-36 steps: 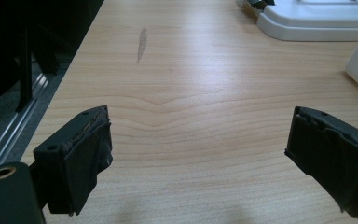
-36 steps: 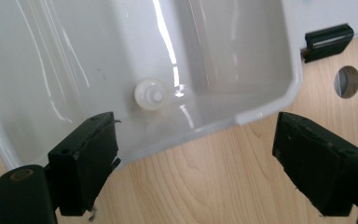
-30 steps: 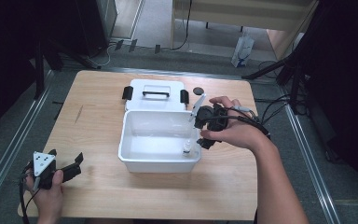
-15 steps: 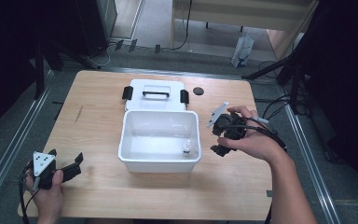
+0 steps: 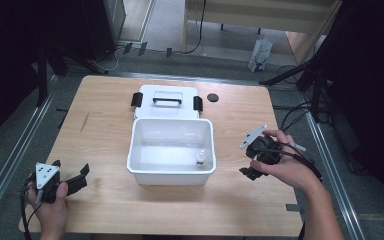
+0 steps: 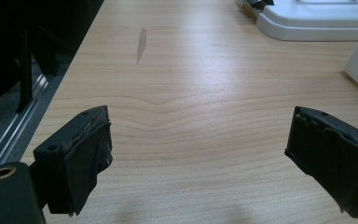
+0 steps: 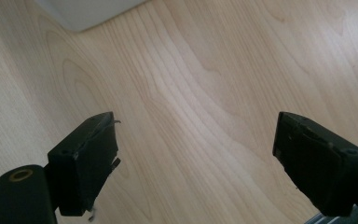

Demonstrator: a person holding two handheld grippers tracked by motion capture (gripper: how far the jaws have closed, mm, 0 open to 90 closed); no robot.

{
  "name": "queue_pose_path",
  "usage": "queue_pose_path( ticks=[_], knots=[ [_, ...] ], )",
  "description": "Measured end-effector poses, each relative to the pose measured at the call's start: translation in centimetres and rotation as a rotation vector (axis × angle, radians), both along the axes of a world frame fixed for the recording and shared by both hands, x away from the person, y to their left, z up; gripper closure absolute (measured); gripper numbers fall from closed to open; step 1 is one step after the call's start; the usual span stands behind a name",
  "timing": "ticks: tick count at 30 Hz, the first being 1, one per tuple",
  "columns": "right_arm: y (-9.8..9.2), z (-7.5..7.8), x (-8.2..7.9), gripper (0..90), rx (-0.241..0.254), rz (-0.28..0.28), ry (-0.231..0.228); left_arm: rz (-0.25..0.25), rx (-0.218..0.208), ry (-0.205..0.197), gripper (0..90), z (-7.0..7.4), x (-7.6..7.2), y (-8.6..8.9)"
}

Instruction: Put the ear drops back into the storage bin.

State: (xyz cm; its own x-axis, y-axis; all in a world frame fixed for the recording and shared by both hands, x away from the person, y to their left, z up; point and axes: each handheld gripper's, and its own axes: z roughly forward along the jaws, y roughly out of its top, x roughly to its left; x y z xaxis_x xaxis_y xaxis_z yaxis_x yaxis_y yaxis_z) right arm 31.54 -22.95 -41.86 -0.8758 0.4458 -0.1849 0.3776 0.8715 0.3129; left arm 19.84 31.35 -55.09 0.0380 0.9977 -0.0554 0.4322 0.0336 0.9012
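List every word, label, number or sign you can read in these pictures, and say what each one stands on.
No text can be read anywhere.
Small bottle in the white bin: it may bear a label, too small to read.
White lid with black handle: no print visible.
White bag on the floor beyond the table: any print is too blurred to tell.
Both grippers' black jaws, in their own views: no markings.

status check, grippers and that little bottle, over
Left gripper open, empty, low at the table's near left. Right gripper open, empty, right of the white bin. Small bottle upright in the bin's near right corner. Nothing blocking.
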Motion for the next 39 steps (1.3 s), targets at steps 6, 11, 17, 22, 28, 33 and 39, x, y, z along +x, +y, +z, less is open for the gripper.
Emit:
queue_pose_path(
  ticks=[6,11,17,22,28,33,39],
  knots=[
    [-1.6,-1.5,-0.9,13.2,0.014,-0.032,0.022,0.000,0.002,-0.002,7.4,0.0,0.0,-0.1],
    [-2.5,-2.4,-1.4,13.3,0.028,-0.051,0.026,-0.001,0.004,-0.001,7.4,0.0,0.0,-0.1],
    [-4.1,-4.2,-2.4,13.3,0.058,-0.092,0.024,-0.002,0.008,-0.003,7.4,0.0,0.0,-0.1],
    [-5.1,-5.4,-3.2,13.3,0.090,-0.115,0.014,-0.002,0.011,-0.001,7.4,0.0,0.0,-0.1],
    [-6.2,-6.7,-4.0,13.4,0.128,-0.146,0.002,-0.003,0.013,0.001,7.4,0.0,0.0,-0.1],
    [-7.4,-7.6,-5.0,13.4,0.206,-0.201,-0.021,-0.003,0.012,0.001,7.4,0.0,0.0,-0.1],
    [-9.6,-9.2,-6.4,13.8,0.351,-0.304,-0.089,-0.003,0.014,0.000,7.4,0.0,-0.1,-0.1]
  ],
)
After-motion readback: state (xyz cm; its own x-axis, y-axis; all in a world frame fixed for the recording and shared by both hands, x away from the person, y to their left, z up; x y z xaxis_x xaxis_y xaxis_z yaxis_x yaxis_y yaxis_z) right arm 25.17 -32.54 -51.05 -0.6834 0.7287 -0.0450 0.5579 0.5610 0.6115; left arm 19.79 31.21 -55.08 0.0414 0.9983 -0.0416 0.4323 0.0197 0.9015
